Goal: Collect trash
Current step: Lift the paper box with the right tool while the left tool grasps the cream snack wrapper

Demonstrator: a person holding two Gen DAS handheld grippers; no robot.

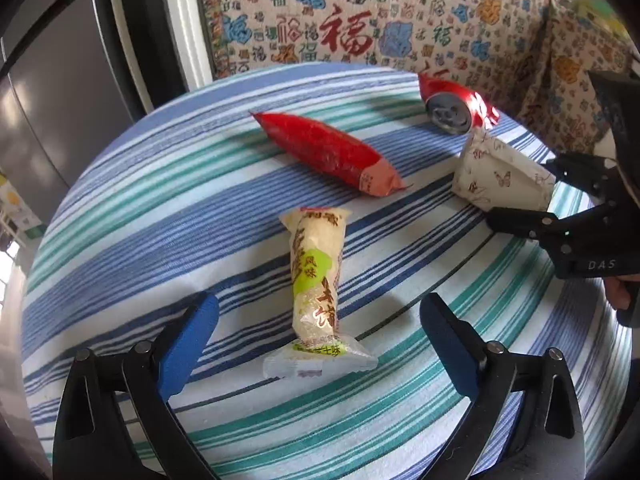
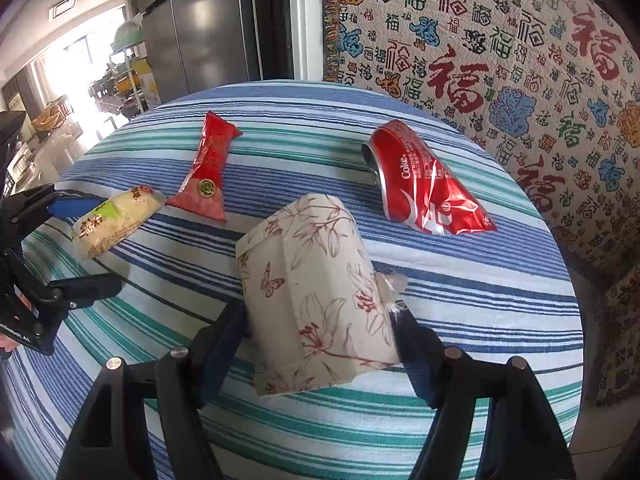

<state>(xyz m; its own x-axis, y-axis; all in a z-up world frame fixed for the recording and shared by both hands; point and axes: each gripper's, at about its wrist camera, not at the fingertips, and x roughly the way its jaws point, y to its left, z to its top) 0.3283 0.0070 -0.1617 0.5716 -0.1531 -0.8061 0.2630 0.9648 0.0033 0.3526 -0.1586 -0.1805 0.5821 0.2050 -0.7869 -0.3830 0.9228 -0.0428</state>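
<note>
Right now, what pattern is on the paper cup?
Cream paper cup with red flowers and butterflies; right wrist view.

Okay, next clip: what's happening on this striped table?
A person with two handheld grippers is collecting trash from a striped round table. The right gripper has its jaws around a flattened floral paper box, pressing on both sides. The left gripper is open, its jaws either side of a yellow-green snack wrapper without touching it. A red snack wrapper and a crushed Coke can lie untouched farther back.
</note>
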